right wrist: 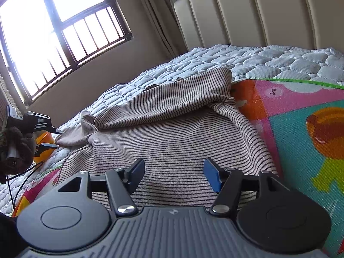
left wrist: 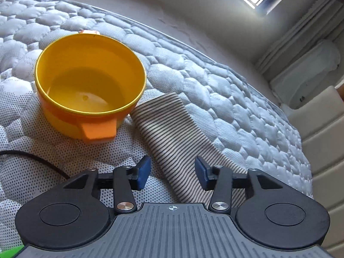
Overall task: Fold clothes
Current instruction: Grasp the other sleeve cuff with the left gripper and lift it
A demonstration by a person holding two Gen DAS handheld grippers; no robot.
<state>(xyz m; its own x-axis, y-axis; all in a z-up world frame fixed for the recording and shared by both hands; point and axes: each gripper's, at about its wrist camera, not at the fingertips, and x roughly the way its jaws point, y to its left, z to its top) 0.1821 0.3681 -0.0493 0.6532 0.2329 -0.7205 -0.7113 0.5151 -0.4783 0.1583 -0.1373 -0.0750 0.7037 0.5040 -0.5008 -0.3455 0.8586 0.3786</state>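
Observation:
A beige garment with thin dark stripes [right wrist: 172, 133] lies rumpled on the mattress and partly on a colourful mat, one part folded over across its far side. My right gripper [right wrist: 174, 174] is open and empty, low over the near part of the garment. In the left wrist view a narrow striped end of the garment [left wrist: 172, 137] runs between the open jaws of my left gripper [left wrist: 173, 169], which hovers just above it without holding it. The left gripper also shows in the right wrist view [right wrist: 48, 138], at the garment's left end.
A yellow bowl with orange handles [left wrist: 90, 81] stands on the quilted grey mattress [left wrist: 225, 99] just left of the striped end. A black cable [left wrist: 36, 159] lies at the near left. A colourful play mat [right wrist: 305, 129] lies on the right. A padded headboard [right wrist: 258, 10] and a barred window [right wrist: 53, 32] stand behind.

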